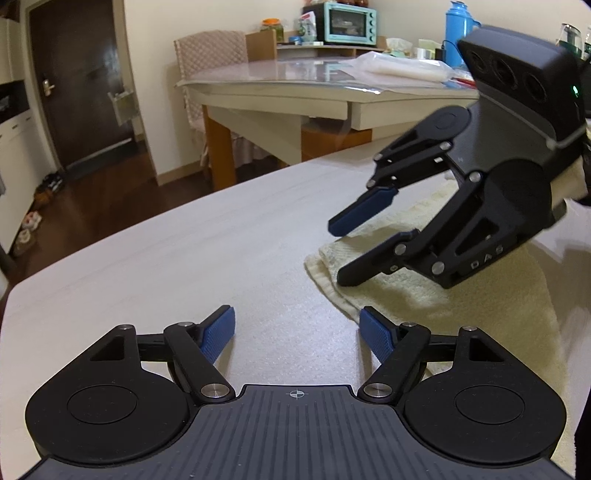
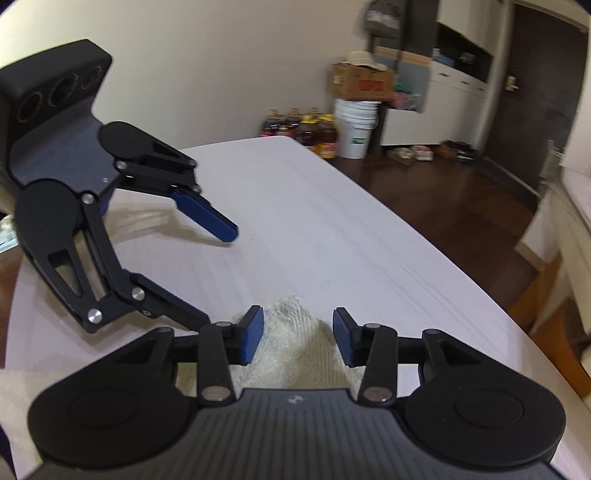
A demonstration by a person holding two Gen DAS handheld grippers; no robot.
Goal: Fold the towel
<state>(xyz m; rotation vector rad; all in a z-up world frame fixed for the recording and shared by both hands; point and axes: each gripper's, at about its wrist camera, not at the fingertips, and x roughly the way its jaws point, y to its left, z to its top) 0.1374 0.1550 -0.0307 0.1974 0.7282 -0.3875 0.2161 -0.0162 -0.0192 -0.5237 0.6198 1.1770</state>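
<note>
A cream towel (image 1: pixel 424 295) lies folded on the pale table (image 1: pixel 221 240), its left corner near the table's middle. My right gripper (image 1: pixel 341 253) hangs over that corner, pointing down and left, with its jaws apart. In the right wrist view a raised fold of the towel (image 2: pixel 295 343) sits between and below my right gripper (image 2: pixel 297 332), and neither blue pad touches it. My left gripper (image 1: pixel 297 325) stands wide open over bare table just left of the towel's edge, with nothing between its fingers. The left gripper (image 2: pixel 216 277) also shows from the side in the right wrist view.
A second table (image 1: pixel 277 74) with a plastic cover stands behind, with a chair (image 1: pixel 210 55), a teal toaster oven (image 1: pixel 351 20) and a blue flask (image 1: pixel 456 26). Past the table's curved far edge (image 2: pixel 424 229) are bottles (image 2: pixel 303 129) and a white bucket (image 2: pixel 356 125) on the floor.
</note>
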